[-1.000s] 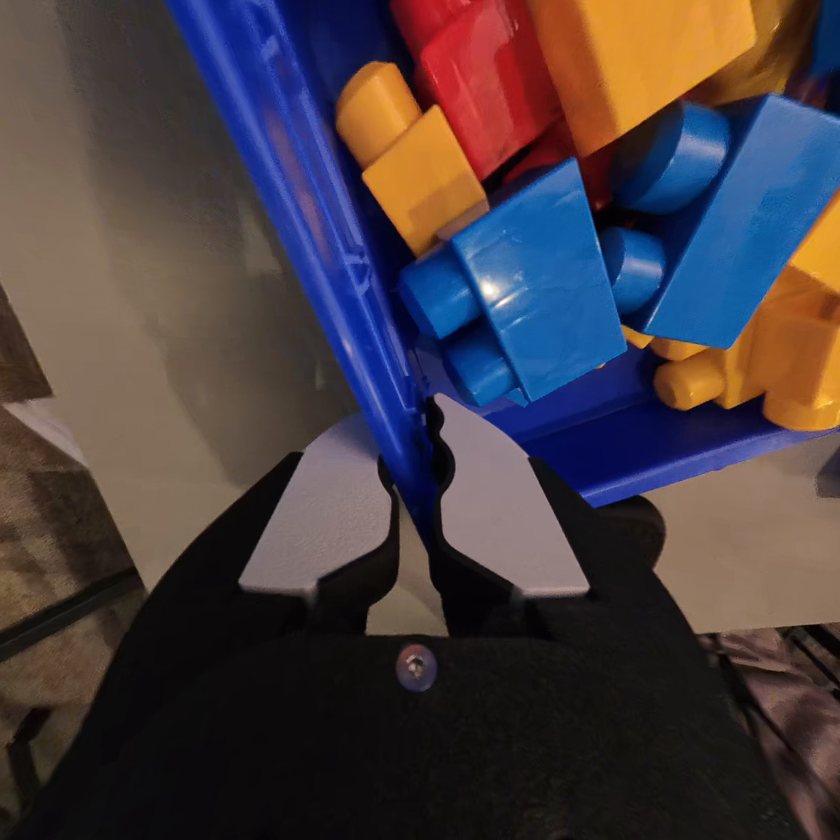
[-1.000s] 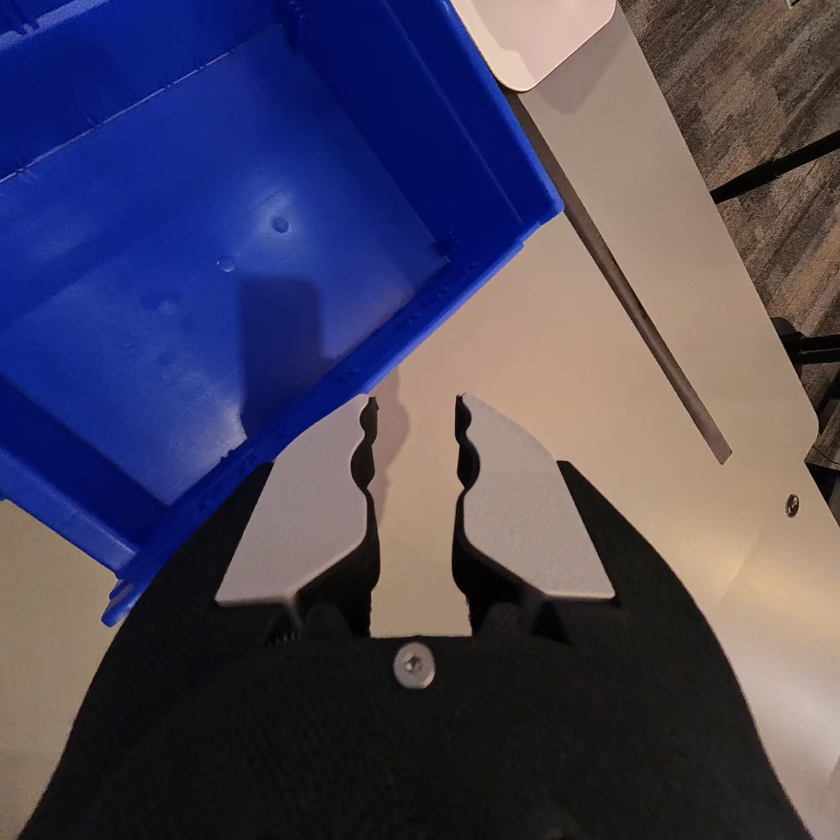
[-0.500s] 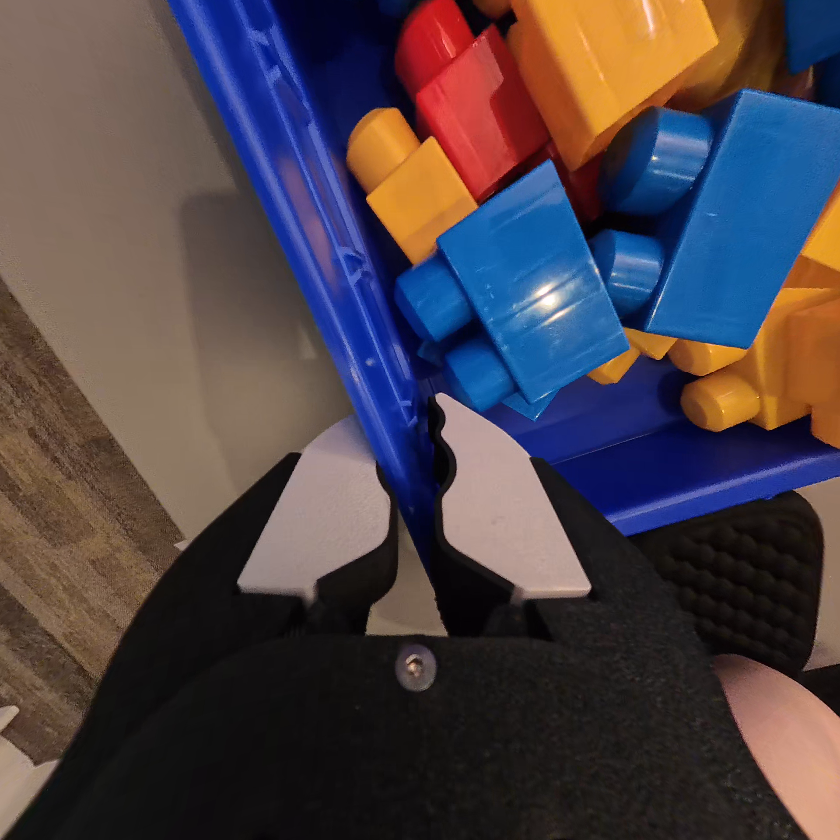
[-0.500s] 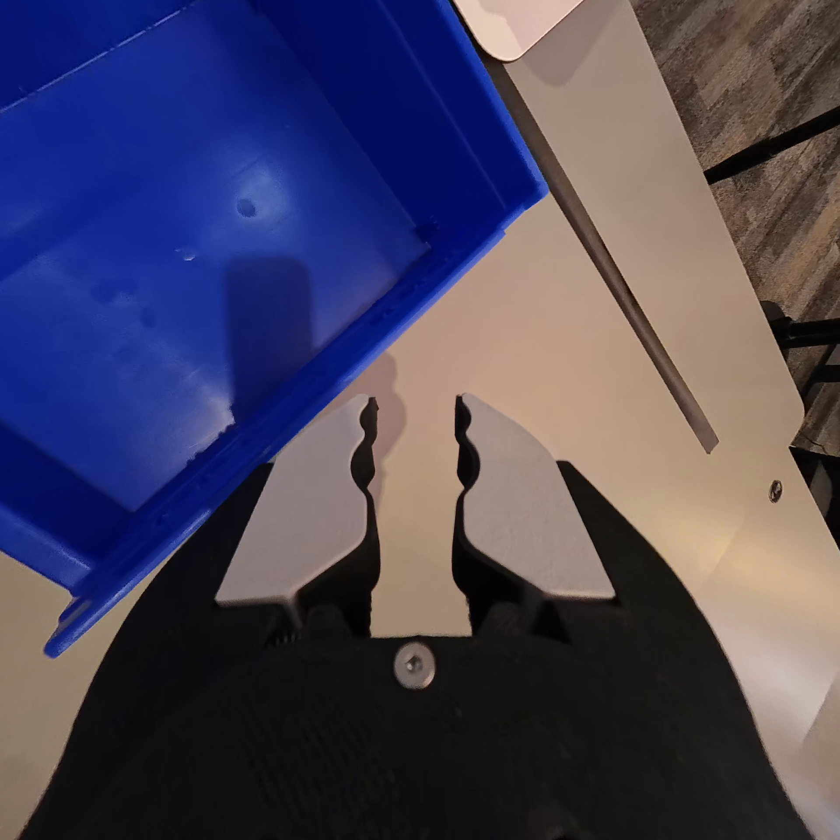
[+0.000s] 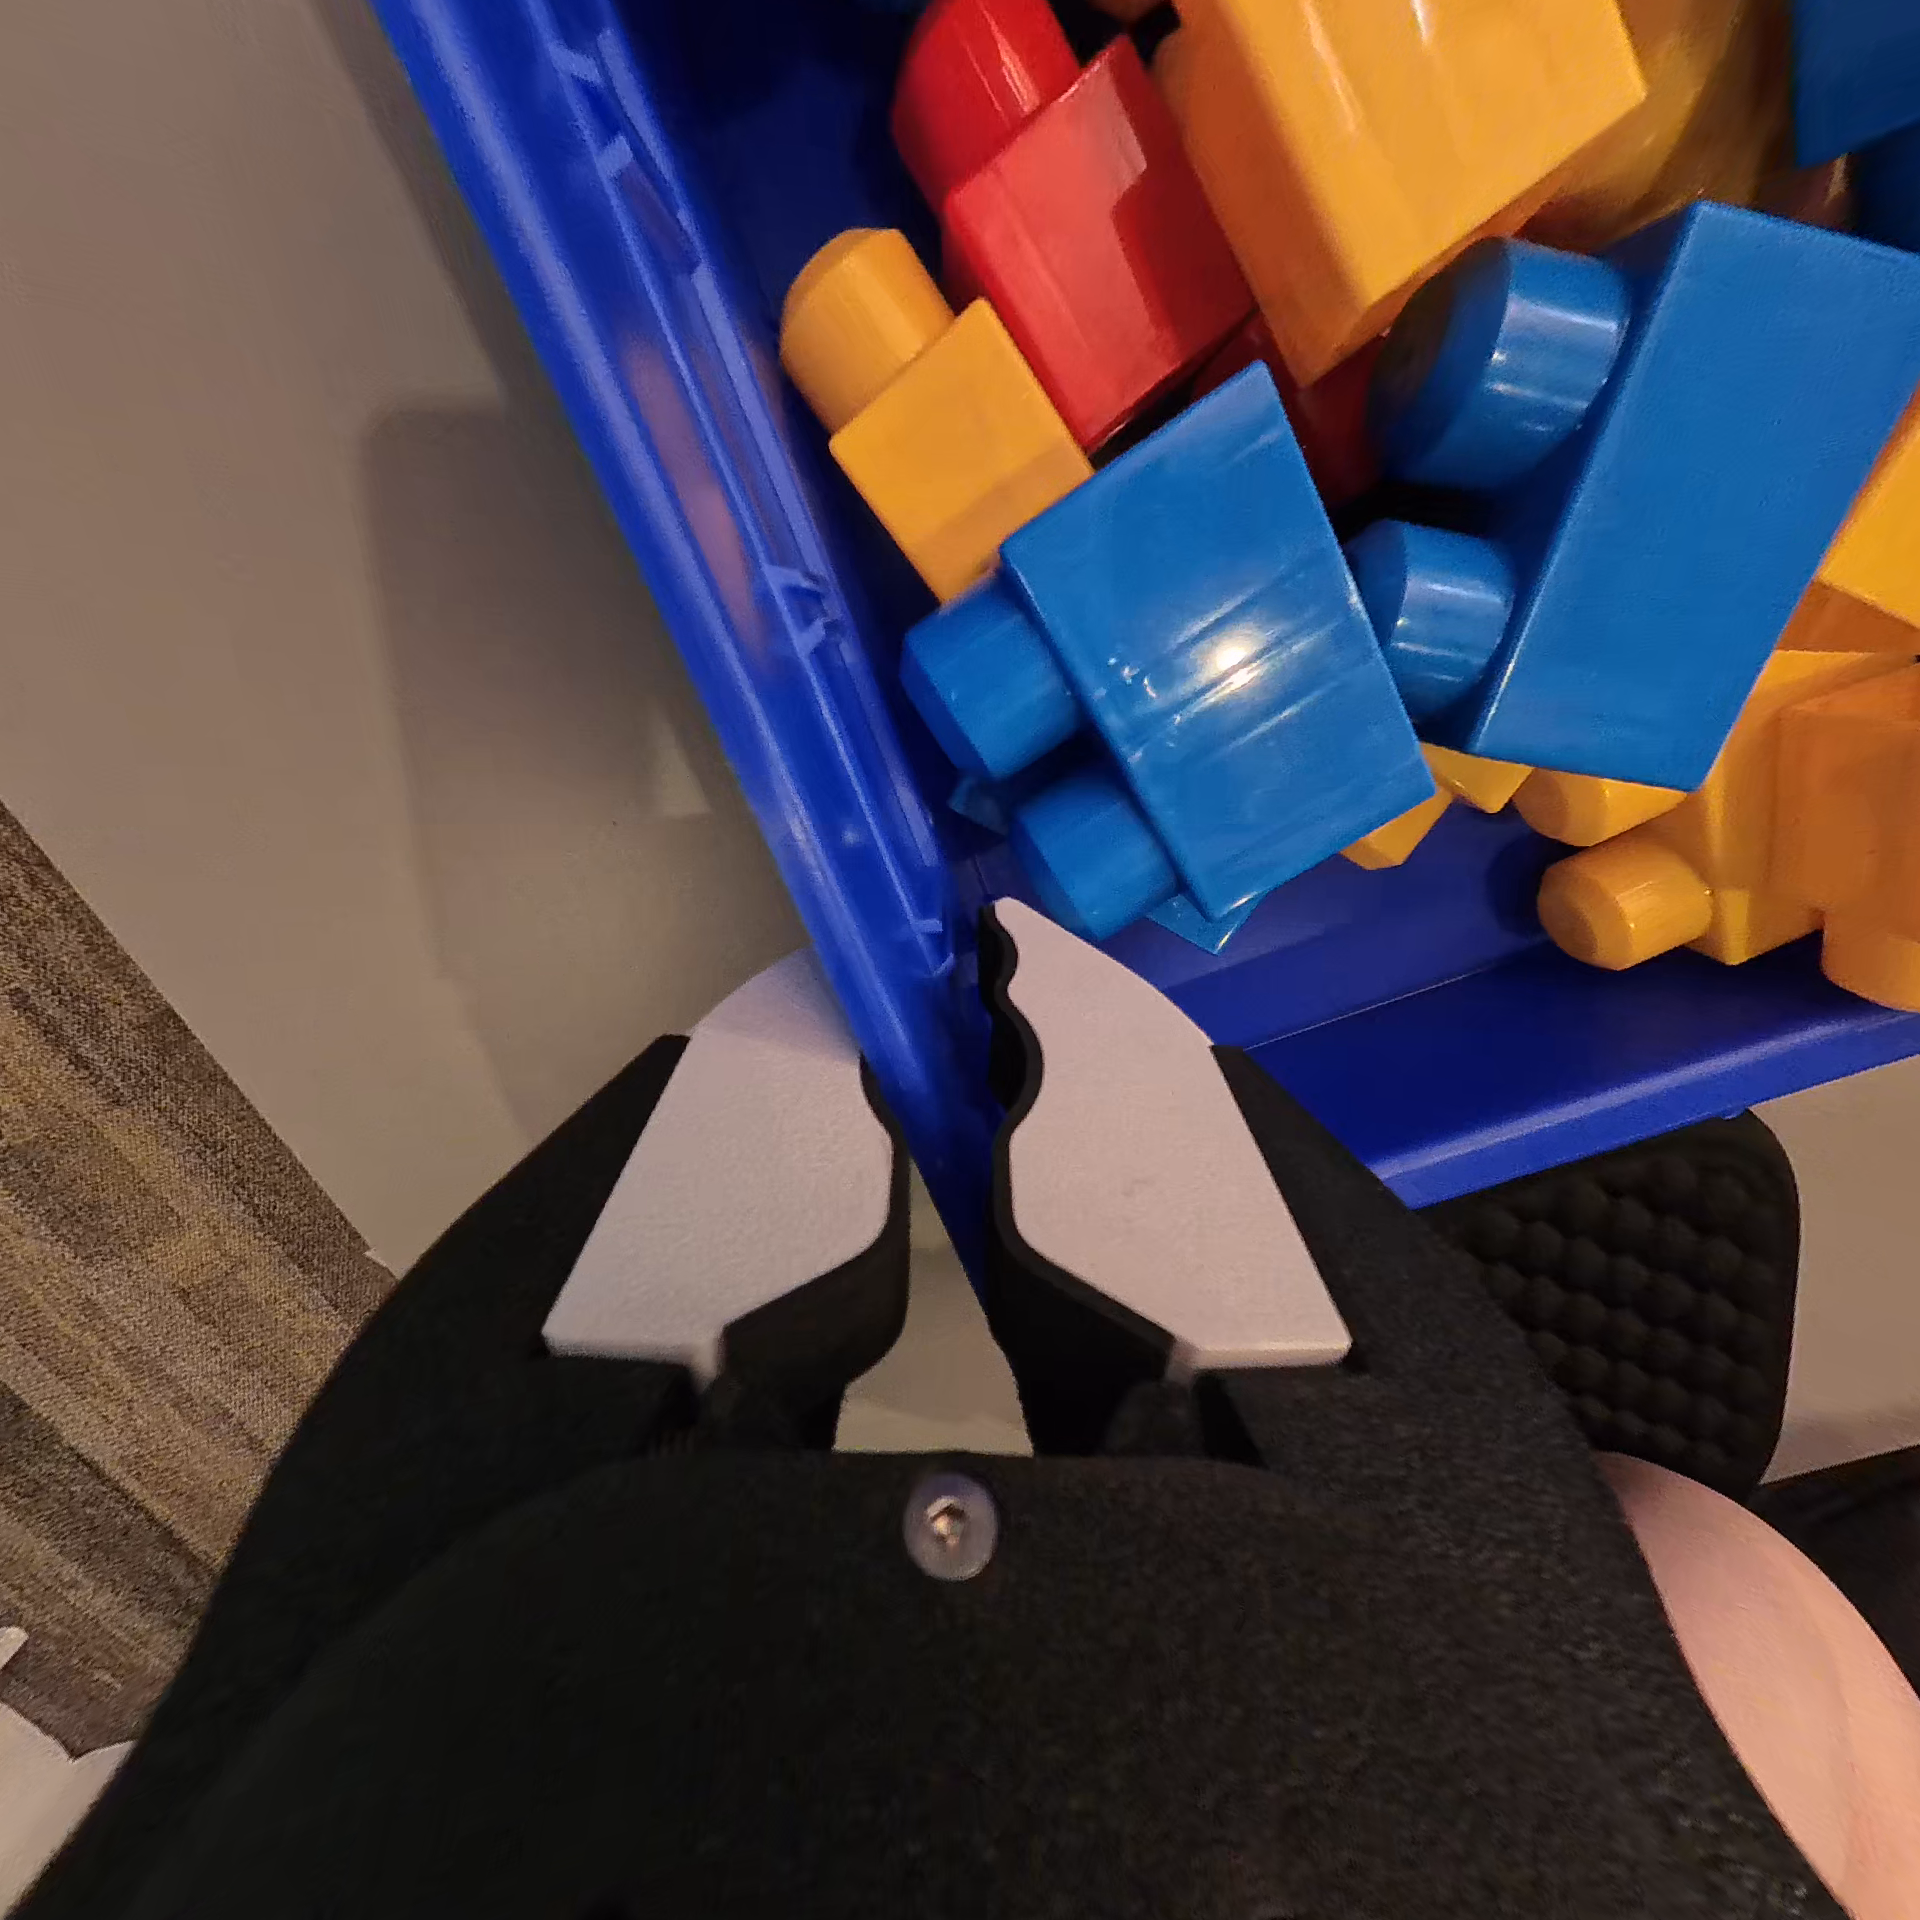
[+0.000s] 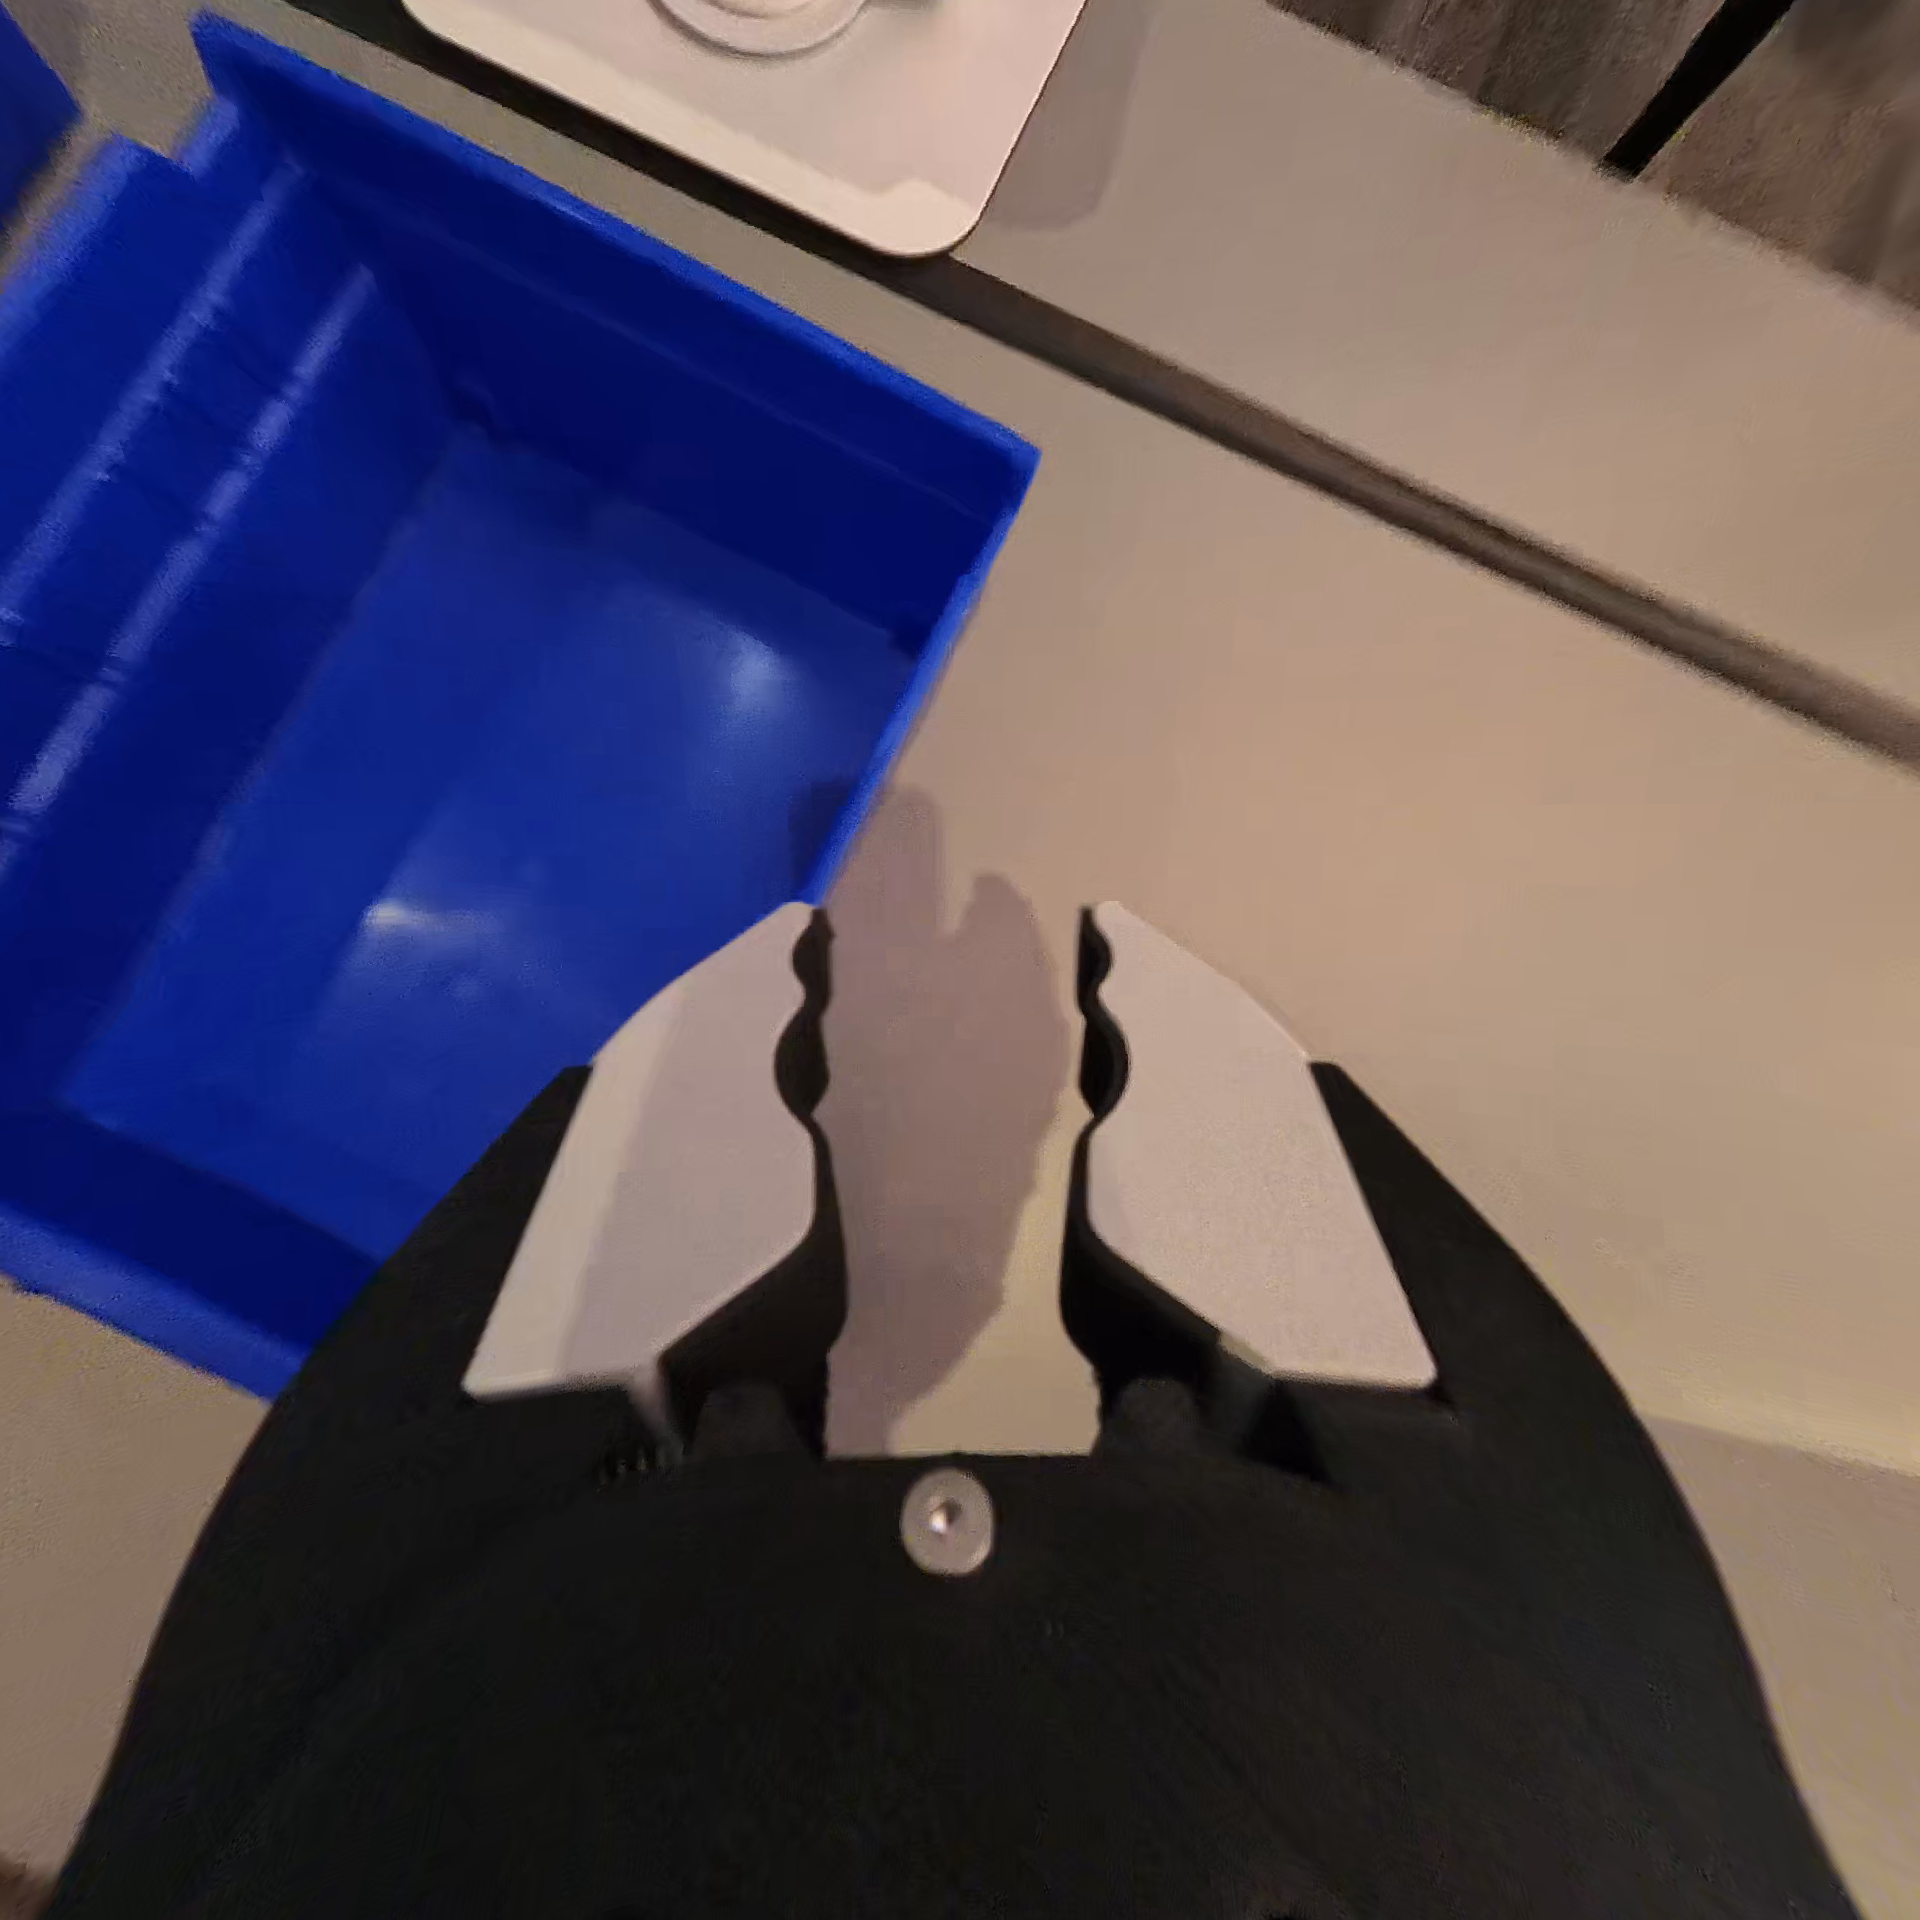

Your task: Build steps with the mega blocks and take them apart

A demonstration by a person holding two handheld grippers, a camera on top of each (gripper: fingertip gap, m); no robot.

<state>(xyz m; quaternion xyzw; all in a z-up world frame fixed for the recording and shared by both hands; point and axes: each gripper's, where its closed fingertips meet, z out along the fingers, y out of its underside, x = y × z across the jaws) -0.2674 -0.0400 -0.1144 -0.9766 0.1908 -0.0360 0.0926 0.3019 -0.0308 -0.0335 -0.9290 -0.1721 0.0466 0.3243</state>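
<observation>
In the left wrist view my left gripper [image 5: 940, 935] is shut on the corner wall of a blue bin [image 5: 727, 540] and holds it tilted above the table. The bin holds several mega blocks: a blue block [image 5: 1205, 644], a larger blue block [image 5: 1714, 499], a red block [image 5: 1070, 229] and yellow blocks [image 5: 935, 416]. In the right wrist view my right gripper [image 6: 951, 920] is open and empty, just above the table, right of a second blue bin [image 6: 935, 665]. That bin shows no blocks inside.
The beige table [image 6: 1455, 727] has a dark seam [image 6: 1455, 520] running across it. A white flat pad [image 6: 790, 114] lies at the far edge. Carpet floor [image 5: 125, 1143] shows left of the table, and a black textured object [image 5: 1621, 1288] sits under the held bin. The tips of one gripper are about 60 cm away from the tips of the other.
The left gripper has carried the full bin, keeping its grip; the blocks shifted slightly. The right gripper has swung away from the empty bin, which now lies farther to its left.
</observation>
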